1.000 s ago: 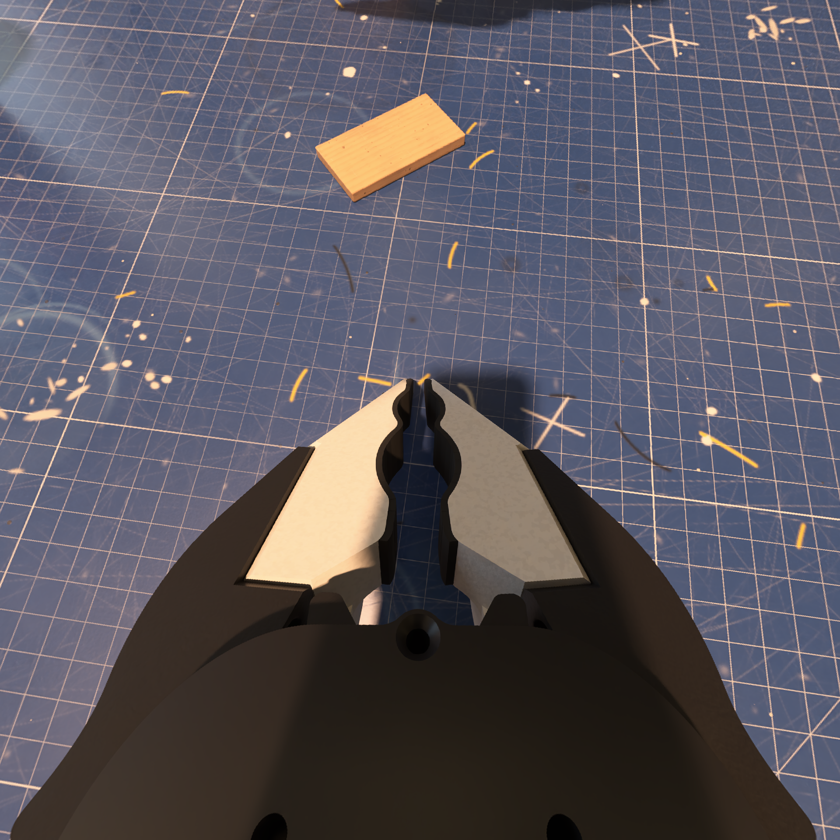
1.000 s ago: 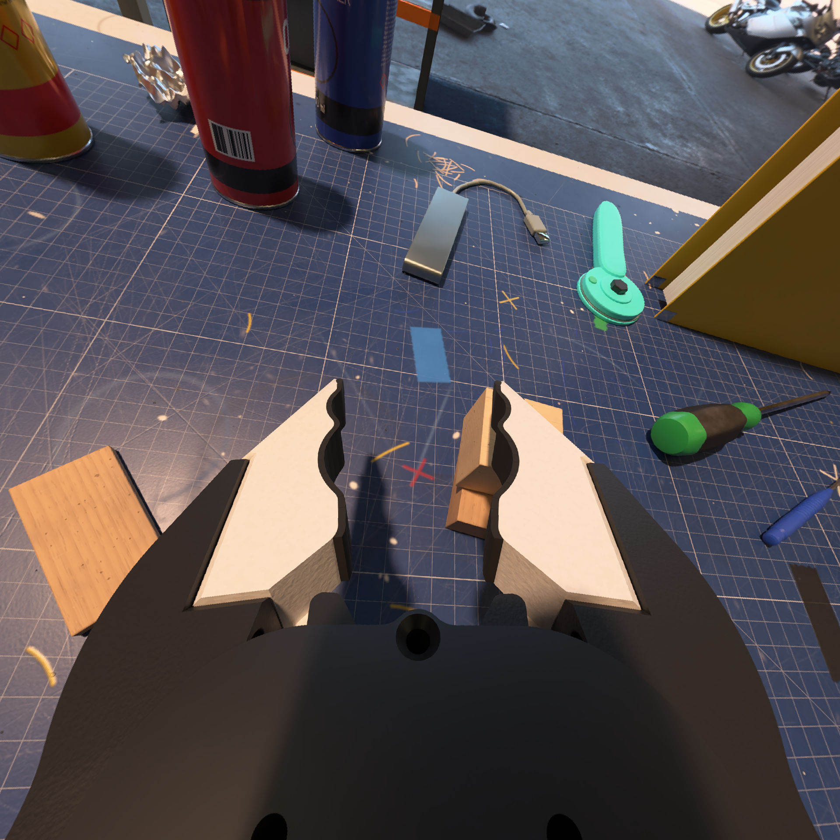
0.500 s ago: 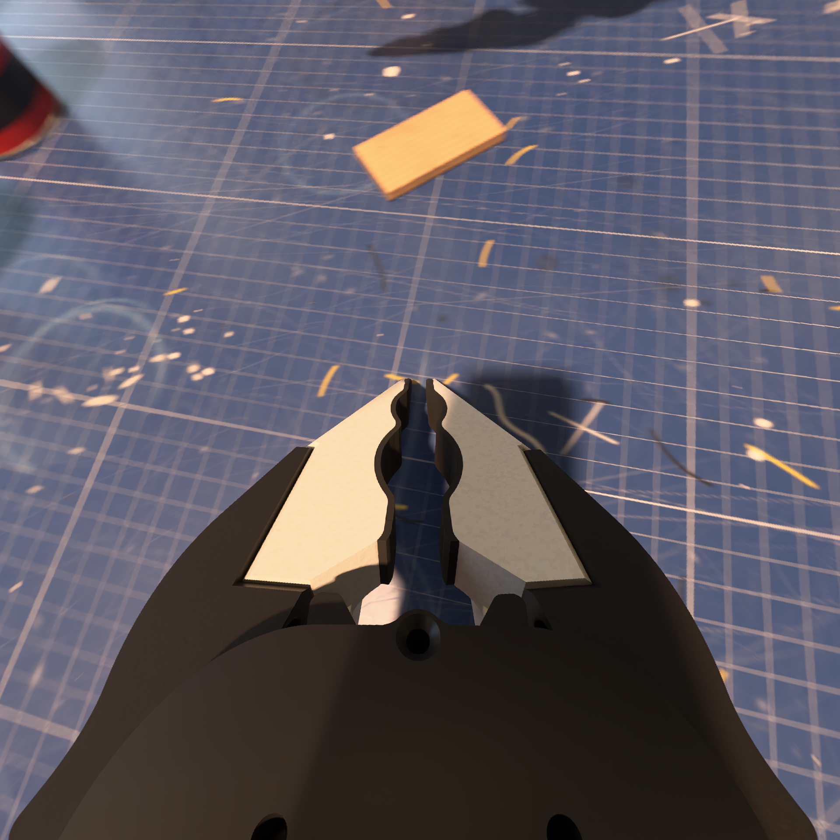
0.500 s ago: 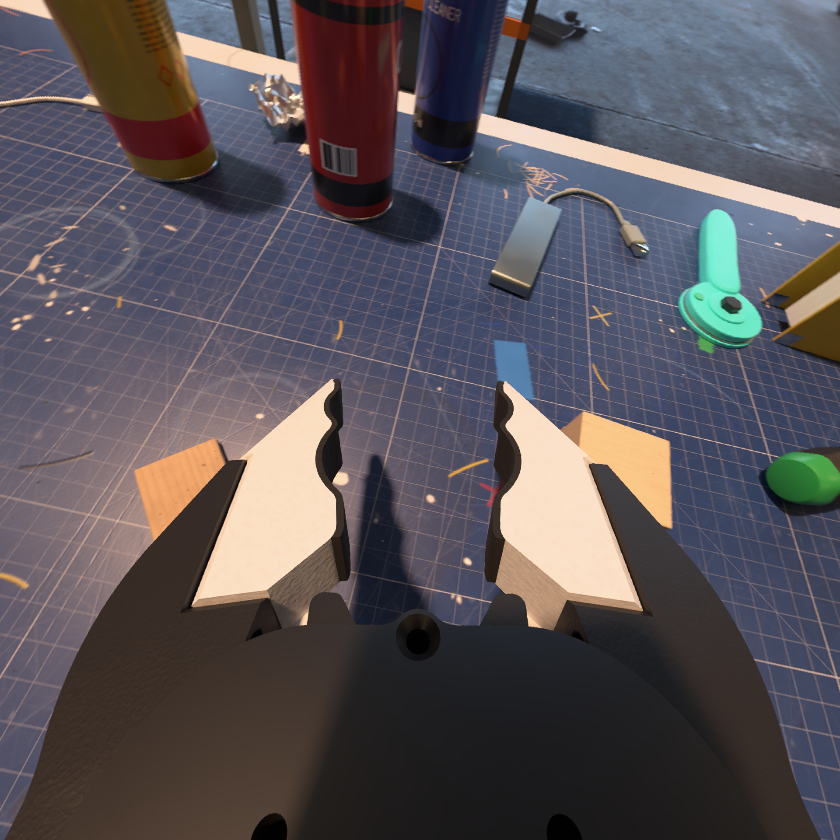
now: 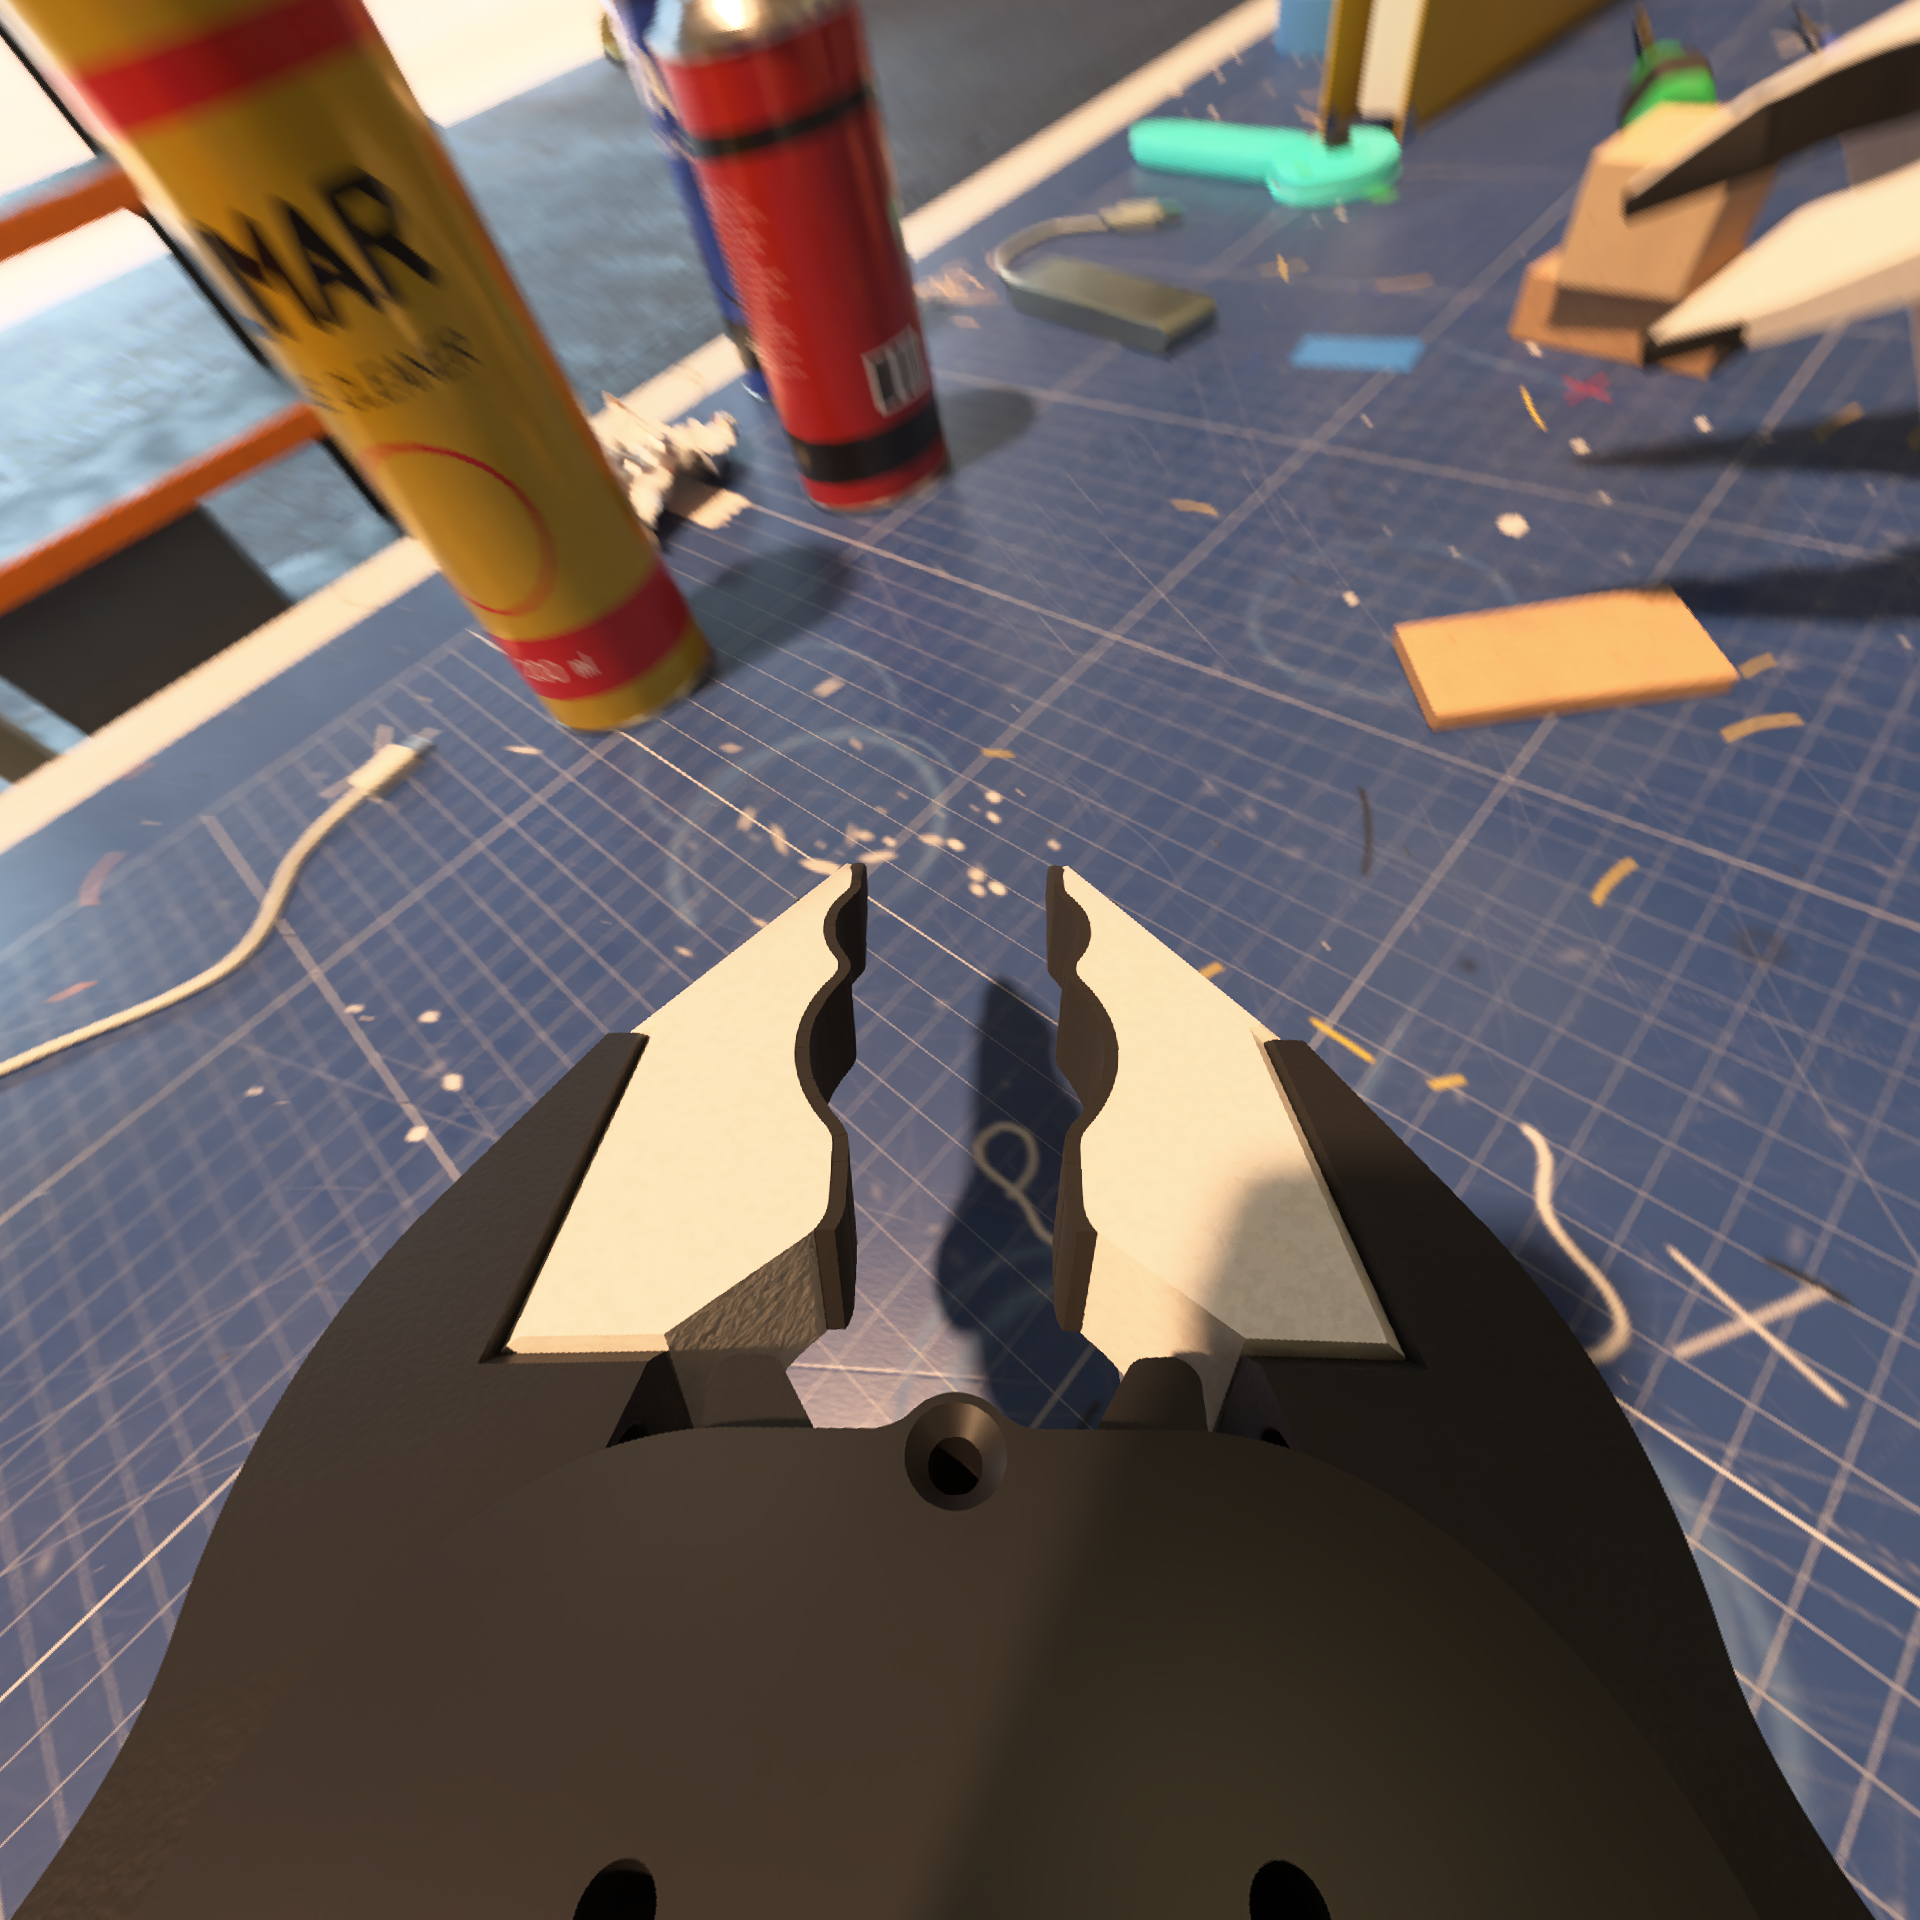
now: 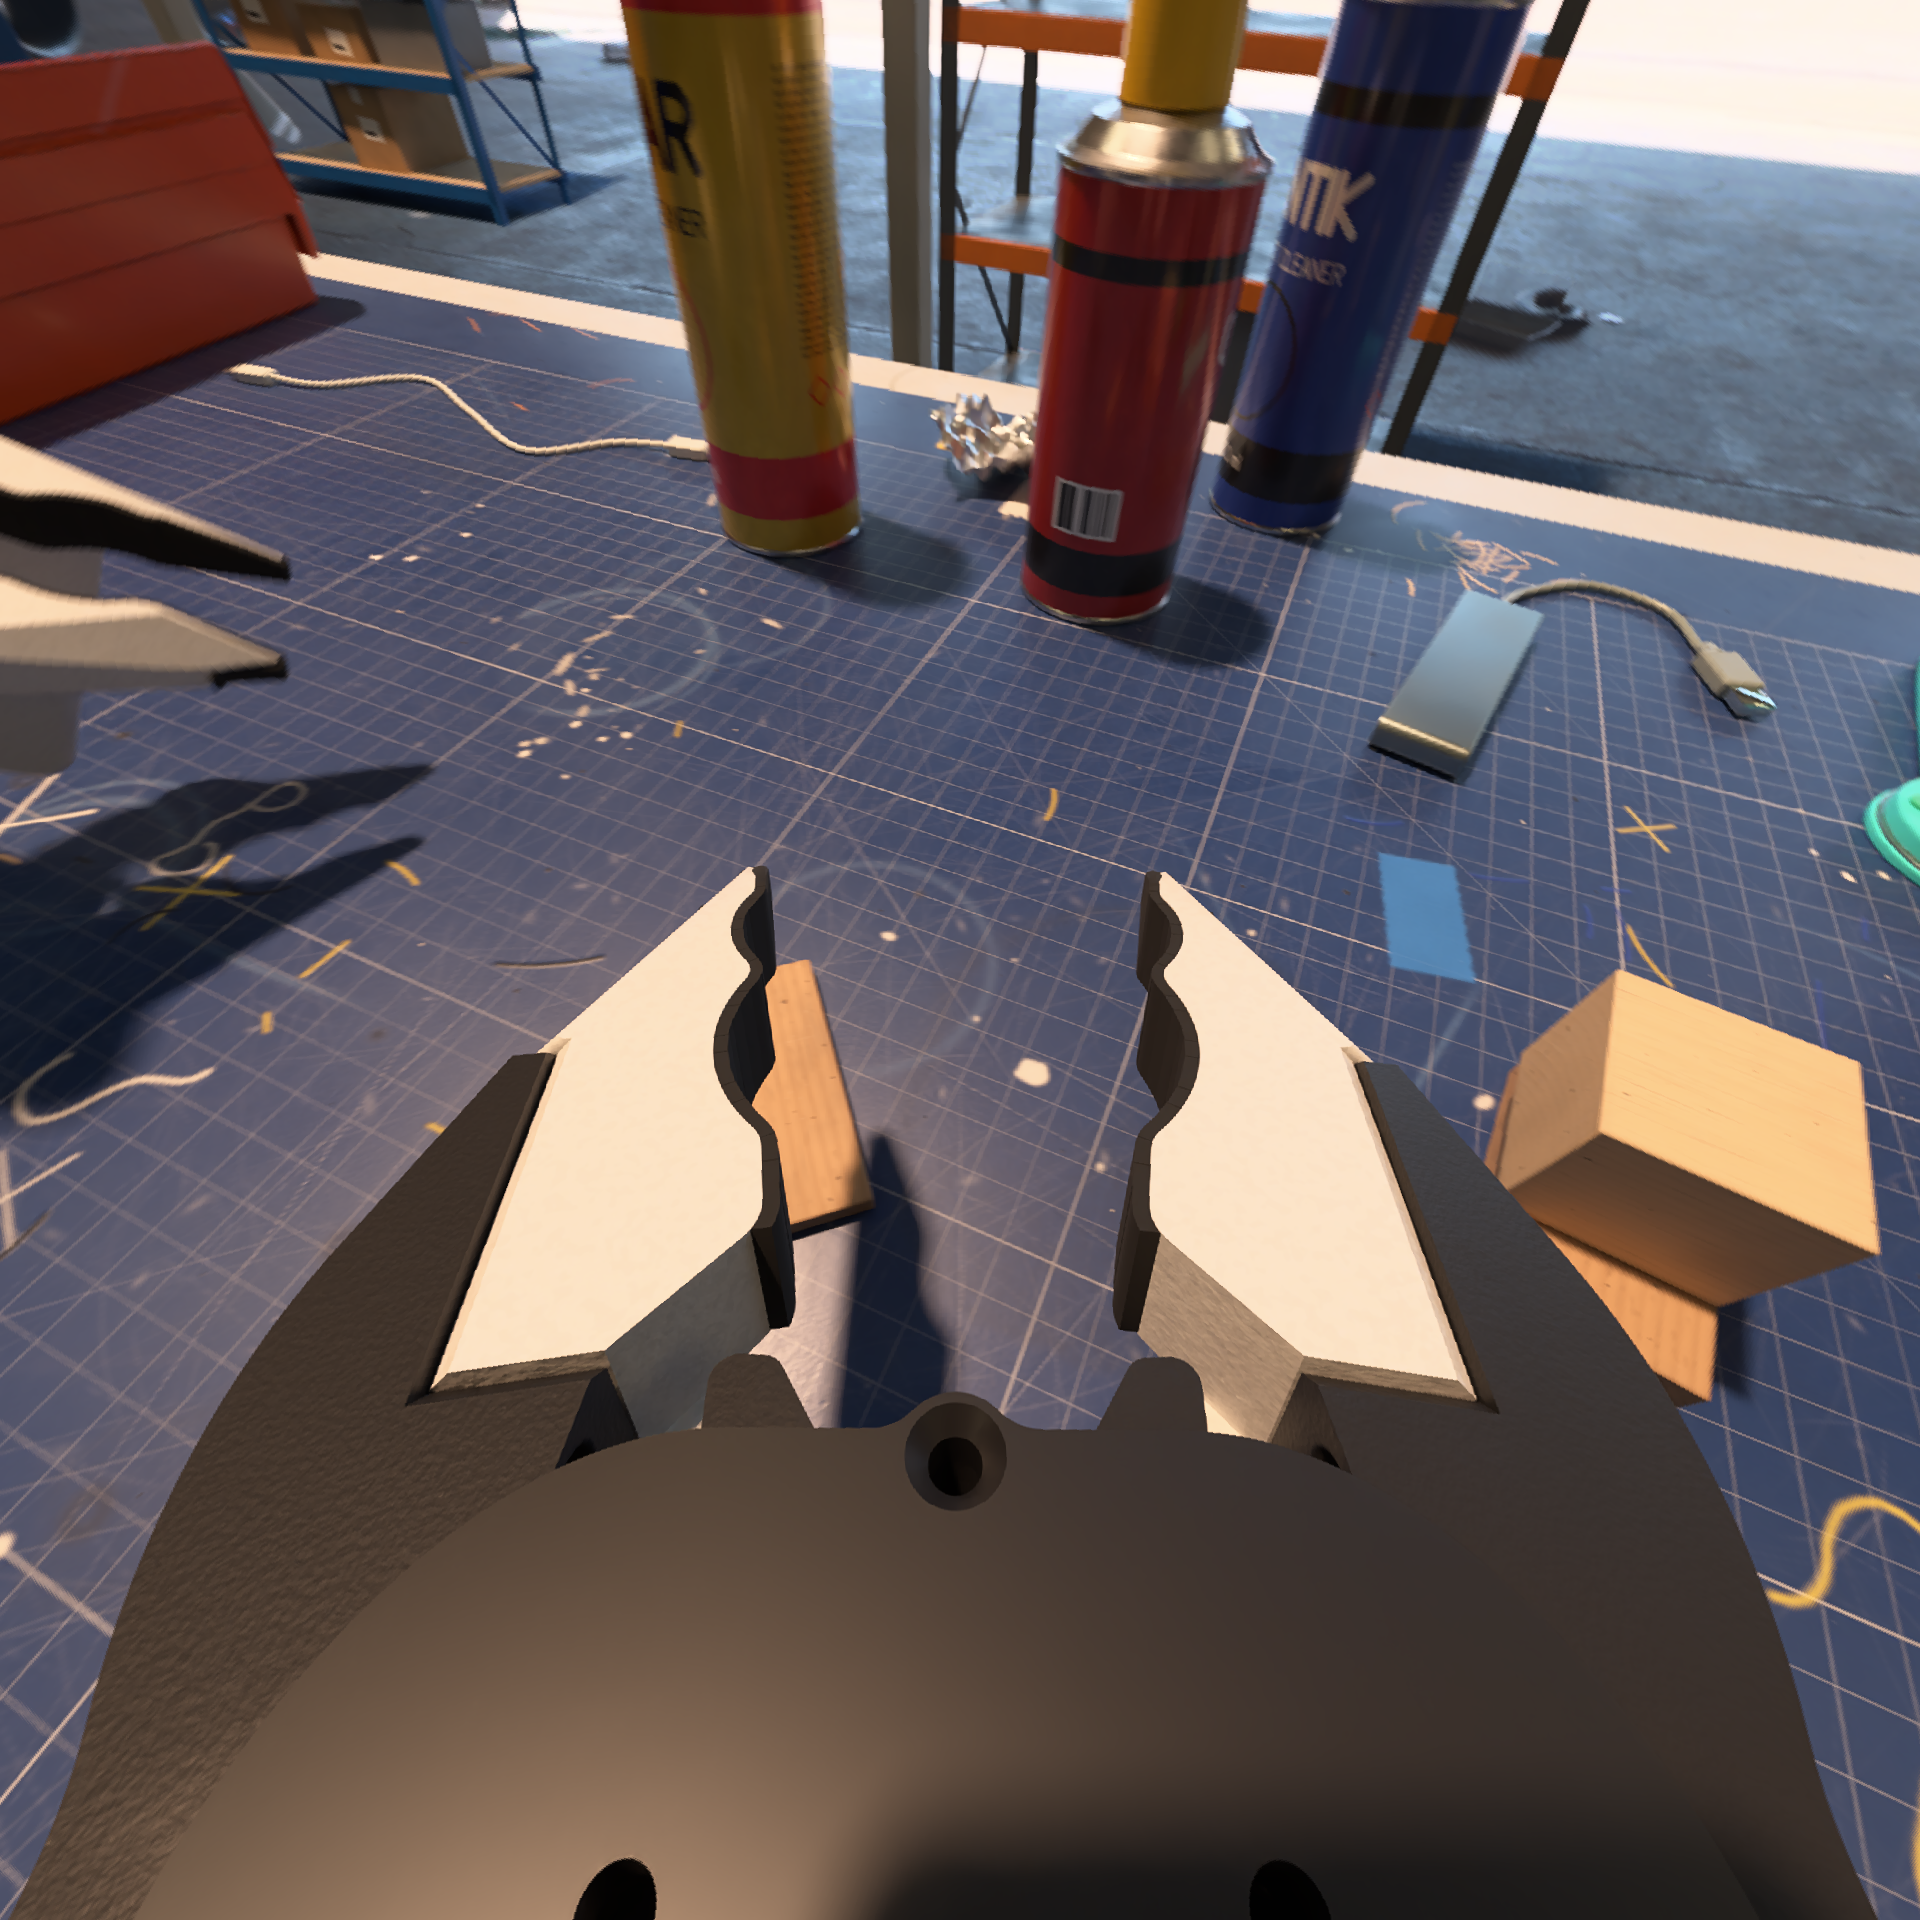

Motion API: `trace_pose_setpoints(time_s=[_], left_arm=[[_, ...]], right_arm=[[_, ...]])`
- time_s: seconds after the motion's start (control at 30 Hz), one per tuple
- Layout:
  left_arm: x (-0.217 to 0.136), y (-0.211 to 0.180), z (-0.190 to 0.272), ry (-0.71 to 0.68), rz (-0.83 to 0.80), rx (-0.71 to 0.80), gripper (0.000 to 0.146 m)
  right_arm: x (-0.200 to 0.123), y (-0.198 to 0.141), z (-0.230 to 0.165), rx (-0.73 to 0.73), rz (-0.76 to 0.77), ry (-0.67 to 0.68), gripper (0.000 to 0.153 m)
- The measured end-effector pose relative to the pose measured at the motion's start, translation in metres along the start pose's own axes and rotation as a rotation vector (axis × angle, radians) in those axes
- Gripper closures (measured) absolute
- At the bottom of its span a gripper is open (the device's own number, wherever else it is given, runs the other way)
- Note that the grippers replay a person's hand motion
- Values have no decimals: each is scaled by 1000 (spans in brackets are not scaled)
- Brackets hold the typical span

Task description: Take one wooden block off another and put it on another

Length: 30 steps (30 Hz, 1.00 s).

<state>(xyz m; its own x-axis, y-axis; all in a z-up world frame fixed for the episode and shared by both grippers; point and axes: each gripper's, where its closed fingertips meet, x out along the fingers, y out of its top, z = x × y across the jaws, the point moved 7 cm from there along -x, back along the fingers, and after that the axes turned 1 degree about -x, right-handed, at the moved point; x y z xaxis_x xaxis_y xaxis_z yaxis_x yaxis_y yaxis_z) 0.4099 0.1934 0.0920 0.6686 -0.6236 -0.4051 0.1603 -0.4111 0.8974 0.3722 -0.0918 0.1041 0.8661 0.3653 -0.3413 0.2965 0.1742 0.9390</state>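
Note:
A light wooden cube (image 6: 1704,1132) sits askew on a thinner wooden block (image 6: 1652,1320), just right of my right gripper (image 6: 956,883). That gripper is open and empty, low over the mat. A flat wooden block (image 6: 816,1101) lies under it, partly hidden by its left finger. My left gripper (image 5: 954,883) is open and empty. In its view the flat block (image 5: 1558,655) lies ahead to the right, and the stacked cube (image 5: 1621,239) stands farther right, behind the right gripper's fingers (image 5: 1766,281). The left gripper (image 6: 281,615) shows at the left edge of the right wrist view.
Yellow (image 6: 769,312), red (image 6: 1132,416) and blue (image 6: 1309,312) spray cans stand along the far edge, with crumpled foil (image 6: 982,431). A grey hub with a cable (image 6: 1455,675), a blue patch (image 6: 1423,914), a white cable (image 6: 468,416), a red bin (image 6: 135,208) and a teal tool (image 5: 1268,166) are around.
My left gripper has opened and its view has swung up towards the cans. My right gripper, still open, has moved left away from the stacked blocks to above the flat block.

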Motion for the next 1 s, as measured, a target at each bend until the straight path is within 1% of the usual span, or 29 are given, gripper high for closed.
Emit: trace_pose_setpoints(time_s=[0.1, 0.13, 0.2, 0.3, 0.4, 0.5, 0.57, 0.63, 0.7, 0.77, 0.83, 0.93, 1.0], left_arm=[[-11, 10, -12, 70, 118, -46, 114], [-13, 10, -15, 66, 134, -66, 115], [-10, 8, -18, 58, 106, -88, 115], [-6, 5, -16, 66, 55, -43, 111], [-7, 8, -9, 89, 89, 45, 110], [-6, 6, -3, 103, 50, 94, 108], [-3, 2, 0, 86, 13, 102, 106], [-2, 0, -3, 112, -19, 110, 101], [-3, -2, -6, 125, -28, 67, 100], [-8, -4, -6, 104, -26, -9, 99], [-14, -8, -5, 113, -34, -35, 98], [-18, -22, -3, 139, -150, -24, 97], [-18, -32, 1, 121, -241, -60, 86]], right_arm=[[-4, 1, -13, -27, 21, 47, 82], [-4, 1, -18, -41, 18, 64, 82], [-3, 0, -26, -63, 12, 87, 82], [-2, 0, -36, -76, 22, 112, 82], [-2, -1, -42, -108, 26, 115, 82], [-3, -1, -47, -121, 31, 116, 83], [-6, 1, -49, -120, 37, 121, 83], [-11, 4, -50, -173, 51, 61, 84], [-15, 9, -55, -208, 73, 21, 85], [-20, 13, -61, -177, 114, 51, 86], [-25, 17, -65, -151, 149, 74, 87], [-29, 20, -65, -186, 187, 54, 87], [-29, 20, -64, -210, 192, 27, 87]])
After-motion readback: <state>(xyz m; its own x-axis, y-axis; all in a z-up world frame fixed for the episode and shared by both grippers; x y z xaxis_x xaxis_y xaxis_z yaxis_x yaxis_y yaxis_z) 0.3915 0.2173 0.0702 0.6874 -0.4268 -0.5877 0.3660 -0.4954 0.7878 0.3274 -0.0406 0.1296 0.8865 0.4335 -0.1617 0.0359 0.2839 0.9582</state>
